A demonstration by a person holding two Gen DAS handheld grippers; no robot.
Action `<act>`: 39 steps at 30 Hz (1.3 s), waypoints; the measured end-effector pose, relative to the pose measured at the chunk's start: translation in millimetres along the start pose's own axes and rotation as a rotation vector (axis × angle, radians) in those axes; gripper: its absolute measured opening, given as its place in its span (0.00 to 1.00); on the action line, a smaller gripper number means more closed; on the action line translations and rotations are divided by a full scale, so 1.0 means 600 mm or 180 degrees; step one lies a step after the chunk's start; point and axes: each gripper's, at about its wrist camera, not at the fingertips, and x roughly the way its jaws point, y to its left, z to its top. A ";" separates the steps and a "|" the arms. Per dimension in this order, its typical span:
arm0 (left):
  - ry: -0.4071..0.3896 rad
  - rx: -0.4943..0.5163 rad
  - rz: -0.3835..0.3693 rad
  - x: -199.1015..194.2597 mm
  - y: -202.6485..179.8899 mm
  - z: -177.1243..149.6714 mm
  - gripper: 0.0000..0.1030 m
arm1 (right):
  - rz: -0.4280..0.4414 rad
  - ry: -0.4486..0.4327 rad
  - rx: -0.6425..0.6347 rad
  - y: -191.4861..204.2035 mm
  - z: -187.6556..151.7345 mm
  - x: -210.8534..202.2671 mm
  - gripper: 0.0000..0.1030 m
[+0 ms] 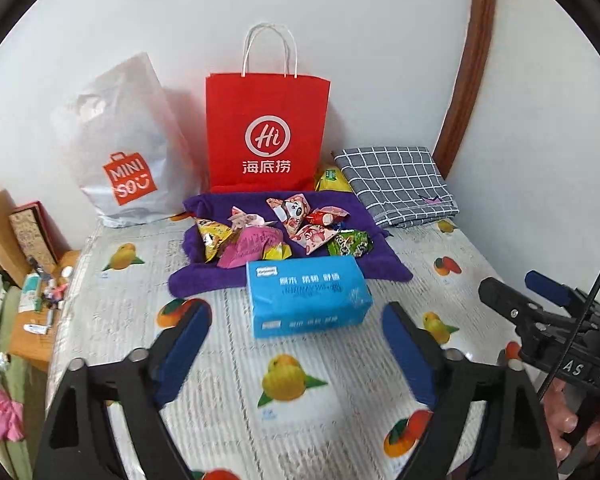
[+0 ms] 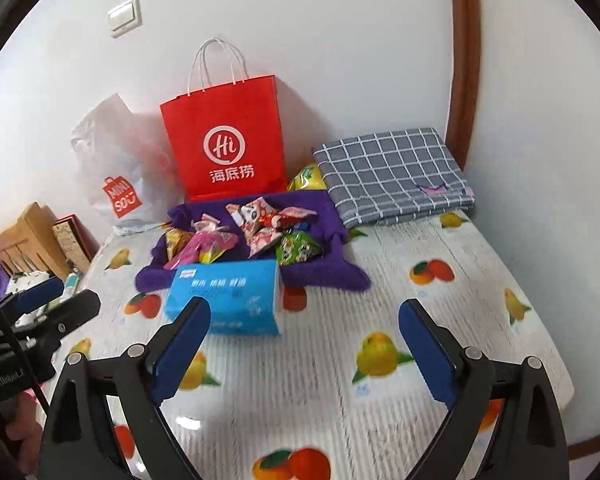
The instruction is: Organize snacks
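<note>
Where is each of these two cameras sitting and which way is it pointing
Left wrist: on the left gripper, low over the table, facing the wall; blue tissue pack dead ahead, own open fingers below, right gripper at its right edge.
Right wrist: on the right gripper, same heading, further right; tissue pack left of centre, own open fingers below, left gripper at its left edge.
Shared: snacks on the purple towel, red bag, white bag, checked cloth.
</note>
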 end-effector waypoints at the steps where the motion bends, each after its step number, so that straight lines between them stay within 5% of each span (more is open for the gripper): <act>1: -0.0044 0.0029 0.0055 -0.013 -0.005 -0.009 0.92 | -0.0013 -0.0006 0.0000 0.000 -0.008 -0.012 0.93; 17: -0.0289 0.0000 0.0196 -0.133 -0.033 -0.094 0.95 | -0.0151 -0.0244 -0.0061 -0.021 -0.105 -0.146 1.00; 39: -0.0300 -0.0070 0.0218 -0.160 -0.028 -0.119 0.95 | -0.0207 -0.0328 -0.0122 -0.014 -0.123 -0.180 1.00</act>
